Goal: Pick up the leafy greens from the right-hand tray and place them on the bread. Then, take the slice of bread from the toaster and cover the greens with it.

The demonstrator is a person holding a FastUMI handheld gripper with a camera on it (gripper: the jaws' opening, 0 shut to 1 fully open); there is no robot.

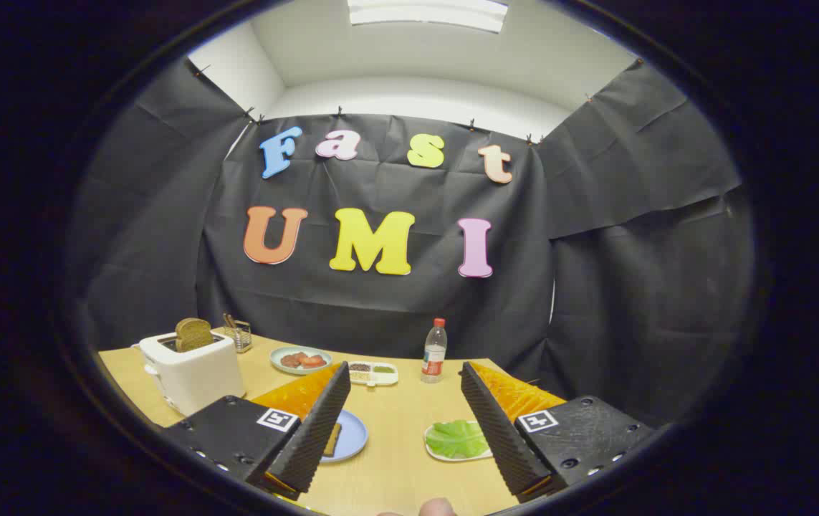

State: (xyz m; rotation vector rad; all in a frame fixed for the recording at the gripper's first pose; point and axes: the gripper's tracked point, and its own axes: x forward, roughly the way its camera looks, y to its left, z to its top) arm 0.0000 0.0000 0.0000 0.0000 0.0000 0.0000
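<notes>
My gripper (405,378) is open, held above the wooden table (395,437) with nothing between its fingers. Leafy greens (456,438) lie on a small white tray (436,451) just inside the right finger (495,430). A blue plate (352,435) with a slice of bread (334,438) sits beside the left finger (312,430), which partly hides it. A white toaster (193,371) stands to the left, beyond the left finger, with a brown bread slice (193,333) sticking up from its slot.
Beyond the fingers stand a water bottle (435,351), a small white dish of seasonings (373,372) and a light plate of red food (300,360). A wire holder (238,334) stands behind the toaster. A fingertip of a person (438,507) shows below the gripper.
</notes>
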